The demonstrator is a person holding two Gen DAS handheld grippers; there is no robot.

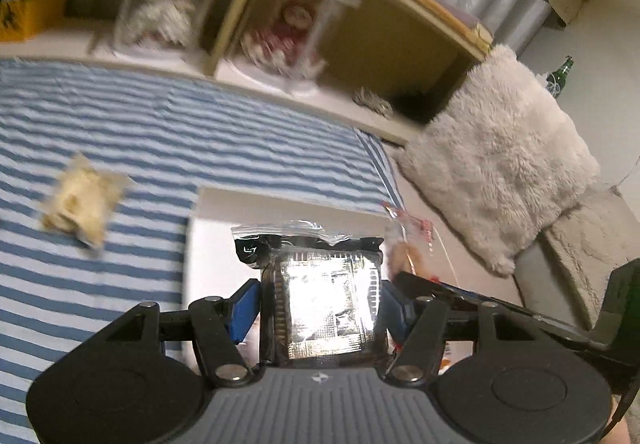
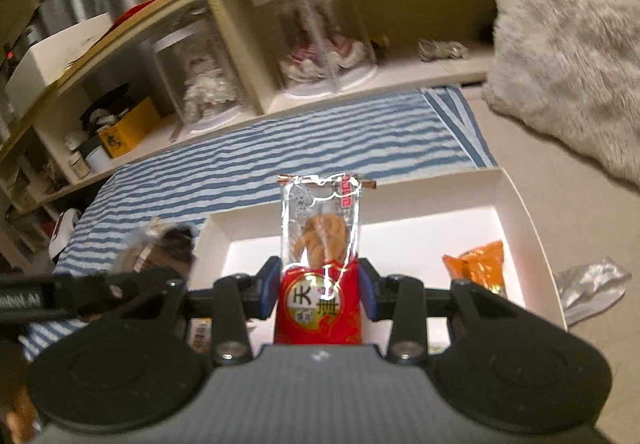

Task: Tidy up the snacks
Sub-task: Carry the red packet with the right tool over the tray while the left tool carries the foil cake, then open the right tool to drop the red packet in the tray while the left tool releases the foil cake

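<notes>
Clamped between the left gripper's [image 1: 320,304] blue pads, a silvery foil packet [image 1: 326,304] in clear wrap hangs over the white box [image 1: 212,228], which sits on the striped cloth [image 1: 160,131]; a pale wrapped snack [image 1: 82,199] lies on that cloth to the left.

From the right wrist, the right gripper [image 2: 318,284] pinches a red-and-clear twisted-pastry packet [image 2: 320,264] above the same white box [image 2: 516,211], where an orange snack bag [image 2: 478,268] lies inside at right.
</notes>
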